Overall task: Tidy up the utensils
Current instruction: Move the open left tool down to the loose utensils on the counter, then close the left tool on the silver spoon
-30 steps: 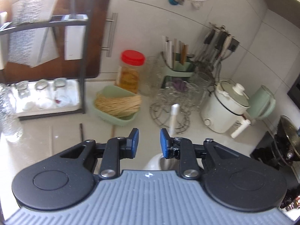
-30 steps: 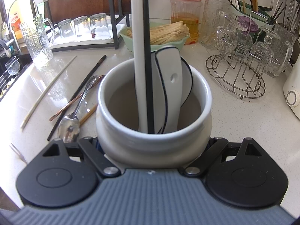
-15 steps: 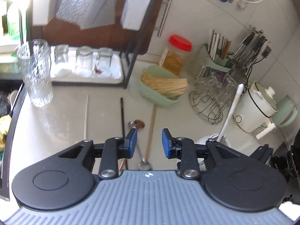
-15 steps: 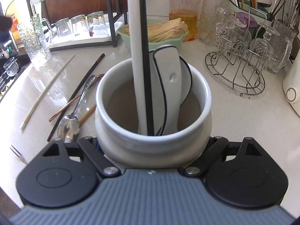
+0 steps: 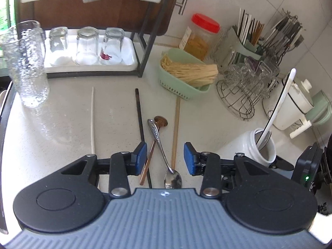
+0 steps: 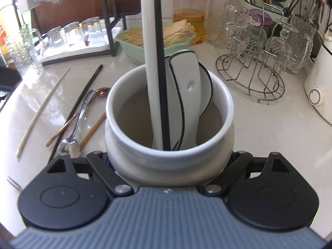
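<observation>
Several loose utensils lie on the pale counter: a white chopstick (image 5: 92, 120), a black chopstick (image 5: 139, 116), a copper spoon (image 5: 160, 121), a silver spoon (image 5: 159, 143) and a wooden chopstick (image 5: 176, 132). My left gripper (image 5: 165, 155) hovers just above the two spoons. Its jaws are opening, and no pad presses on anything. A white ceramic jar (image 6: 169, 155) sits between the fingers of my right gripper (image 6: 169, 162), which is shut on it. In the jar stand a white ceramic spoon (image 6: 186, 95), a white chopstick (image 6: 149, 41) and a black chopstick (image 6: 158, 41). The jar (image 5: 249, 145) also shows at the right in the left wrist view.
A tall textured glass (image 5: 27, 62) stands at the left. Behind it is a black rack with a tray of upturned glasses (image 5: 89, 47). A green basket of noodles (image 5: 186, 76), a red-lidded jar (image 5: 201, 35), a wire glass rack (image 5: 244, 87) and a white cooker (image 5: 290, 103) line the back. A fork (image 6: 13, 182) lies near the counter's front left.
The left gripper has swung left from above the jar and sunk towards the loose utensils, and its jaws have widened. The right gripper and the jar have not moved.
</observation>
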Demonstrator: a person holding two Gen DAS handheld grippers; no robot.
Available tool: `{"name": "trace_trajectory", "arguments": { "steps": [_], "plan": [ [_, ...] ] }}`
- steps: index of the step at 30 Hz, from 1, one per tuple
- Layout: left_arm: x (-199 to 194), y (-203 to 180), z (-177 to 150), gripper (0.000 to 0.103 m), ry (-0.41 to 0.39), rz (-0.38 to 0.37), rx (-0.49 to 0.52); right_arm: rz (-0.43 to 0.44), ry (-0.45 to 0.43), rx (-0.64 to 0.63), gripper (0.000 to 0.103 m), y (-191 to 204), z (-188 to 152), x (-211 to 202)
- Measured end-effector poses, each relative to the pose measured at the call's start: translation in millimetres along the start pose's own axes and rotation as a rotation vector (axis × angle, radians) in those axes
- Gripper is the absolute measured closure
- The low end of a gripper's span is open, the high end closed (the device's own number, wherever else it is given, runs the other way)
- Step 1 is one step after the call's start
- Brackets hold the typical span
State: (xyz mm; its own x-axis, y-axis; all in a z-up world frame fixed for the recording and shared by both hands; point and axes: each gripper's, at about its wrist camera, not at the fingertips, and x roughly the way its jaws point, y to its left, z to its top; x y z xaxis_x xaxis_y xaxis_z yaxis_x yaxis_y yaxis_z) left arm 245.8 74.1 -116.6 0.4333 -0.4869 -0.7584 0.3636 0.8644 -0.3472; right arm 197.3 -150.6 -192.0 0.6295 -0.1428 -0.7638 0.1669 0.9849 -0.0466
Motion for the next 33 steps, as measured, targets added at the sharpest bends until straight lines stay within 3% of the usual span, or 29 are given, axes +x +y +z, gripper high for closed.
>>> {"name": "trace_trajectory", "arguments": {
  "steps": [15, 33],
  "plan": [
    [65.8, 6.1, 31.2, 0.056, 0.101, -0.028, 0.053, -0.051, -0.002, 0.049, 0.011, -7.7, 14.9, 12.9],
    [126.6, 31.7, 56.0, 0.056, 0.192, -0.041, 0.031, -0.069, 0.050, 0.102, 0.011, -7.1, 22.3, 19.2]
  ]
}}
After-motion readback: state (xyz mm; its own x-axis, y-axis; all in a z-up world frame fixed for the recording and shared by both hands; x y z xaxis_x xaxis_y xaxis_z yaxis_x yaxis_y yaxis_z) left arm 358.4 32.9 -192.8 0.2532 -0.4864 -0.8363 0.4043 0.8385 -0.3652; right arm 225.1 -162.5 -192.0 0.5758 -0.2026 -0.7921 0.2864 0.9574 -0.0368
